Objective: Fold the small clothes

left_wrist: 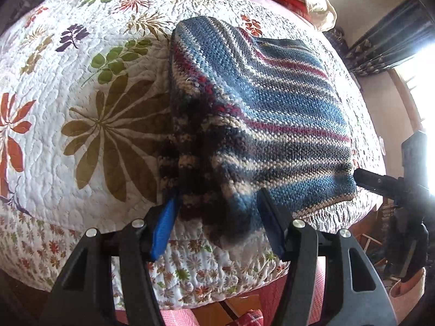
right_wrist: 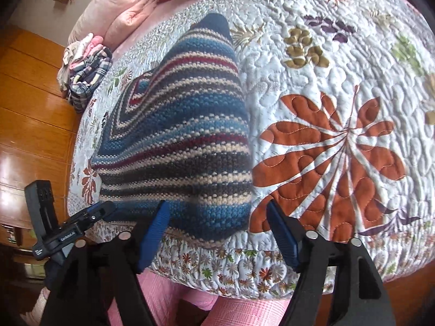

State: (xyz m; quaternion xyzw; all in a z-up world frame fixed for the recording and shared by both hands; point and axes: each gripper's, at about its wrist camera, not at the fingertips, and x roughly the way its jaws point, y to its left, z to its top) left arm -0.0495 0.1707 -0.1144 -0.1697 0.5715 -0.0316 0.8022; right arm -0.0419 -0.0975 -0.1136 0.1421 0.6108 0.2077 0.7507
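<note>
A striped knit sweater in blue, cream, grey and red lies folded on the floral quilt, close to the bed's near edge. My left gripper is open, and a dark striped end of the sweater sits between its blue fingers. In the right wrist view the sweater spreads out to the left. My right gripper is open over the sweater's near right corner, at the quilt edge. Each gripper shows in the other's view: the right gripper and the left gripper.
A pile of folded clothes sits at the far left edge of the bed, beside a pink comforter. Wooden floor lies to the left. A pink blanket hangs below the quilt's near edge. A bright window is on the right.
</note>
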